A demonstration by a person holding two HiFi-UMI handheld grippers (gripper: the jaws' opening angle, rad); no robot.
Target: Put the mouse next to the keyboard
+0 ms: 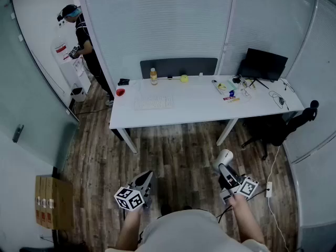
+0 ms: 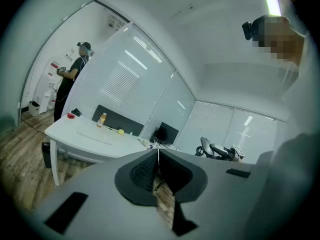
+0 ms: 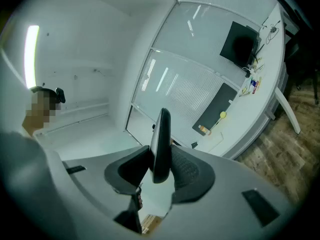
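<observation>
**A:** What lies ahead of us, biggest first?

**B:** The wood floor fills most of our head view. On it, at twelve o'clock, stands the long white table, well apart from us. A person stands at eleven o'clock, beyond the table's far corner.

**A:** And what do we see on the table?

**B:** There is a dark monitor at one o'clock. The pale keyboard lies toward eleven. An orange bottle is at twelve o'clock from the keyboard, and a small yellow ball at one o'clock from it.

**A:** How do our tools stand?

**B:** We hold both low, close to our body. The left gripper, at seven o'clock, has its jaws pressed together with nothing between them. The right gripper, at five o'clock, pinches the mouse.

**A:** So where is the mouse exactly?

**B:** It stands on edge between the right gripper's pads. Its white body sticks out past the jaw tips toward twelve. It hangs over the floor, well apart from the keyboard.
</observation>
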